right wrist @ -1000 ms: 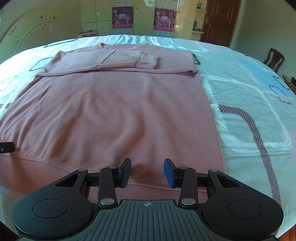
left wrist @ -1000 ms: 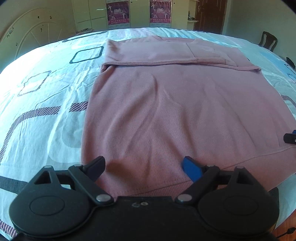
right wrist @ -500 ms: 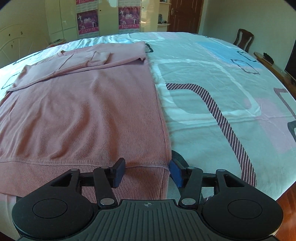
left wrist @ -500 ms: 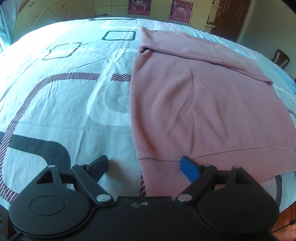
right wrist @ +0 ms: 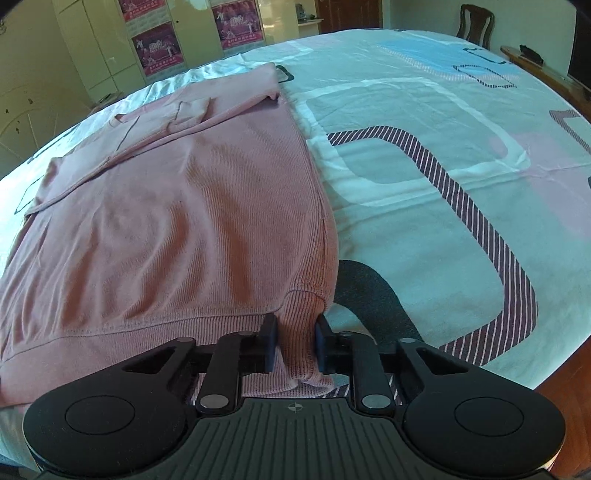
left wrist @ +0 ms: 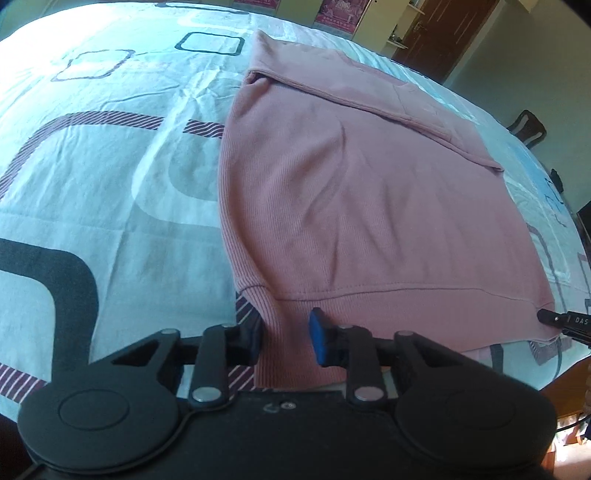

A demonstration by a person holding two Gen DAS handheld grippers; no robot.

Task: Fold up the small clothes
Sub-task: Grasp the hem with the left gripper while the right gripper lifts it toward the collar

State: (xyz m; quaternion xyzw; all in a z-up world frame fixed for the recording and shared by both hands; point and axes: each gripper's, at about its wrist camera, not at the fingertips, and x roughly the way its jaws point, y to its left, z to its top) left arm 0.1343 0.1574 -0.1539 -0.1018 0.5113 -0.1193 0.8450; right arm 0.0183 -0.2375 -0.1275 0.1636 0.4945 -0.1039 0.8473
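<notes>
a: where is the pink sweater [left wrist: 362, 206] now?

b: it lies flat on the bed [left wrist: 110, 192], on the sheet with the rounded square pattern. its sleeves are folded across the far part of the body. the ribbed hem is at the near edge of the bed.

a: and the left hand-held gripper [left wrist: 286, 338]?

b: its jaws have just been closing. they are narrow now, and the near left corner of the hem is pinched between them. the cloth rises a little into the jaws.

a: is the right hand-held gripper [right wrist: 295, 341] the same?

b: yes. its jaws have just been closing too, and they are nearly together. the near right corner of the sweater [right wrist: 162, 229] is squeezed between the two pads and bunched into a small ridge. in the left wrist view, a tip of the right hand-held gripper [left wrist: 561, 319] shows at the right end of the hem.

a: anything else in the room?

b: a brown door [left wrist: 443, 33] on the far side, a wooden chair [right wrist: 476, 20], and posters [right wrist: 157, 48] on the pale cupboards.
</notes>
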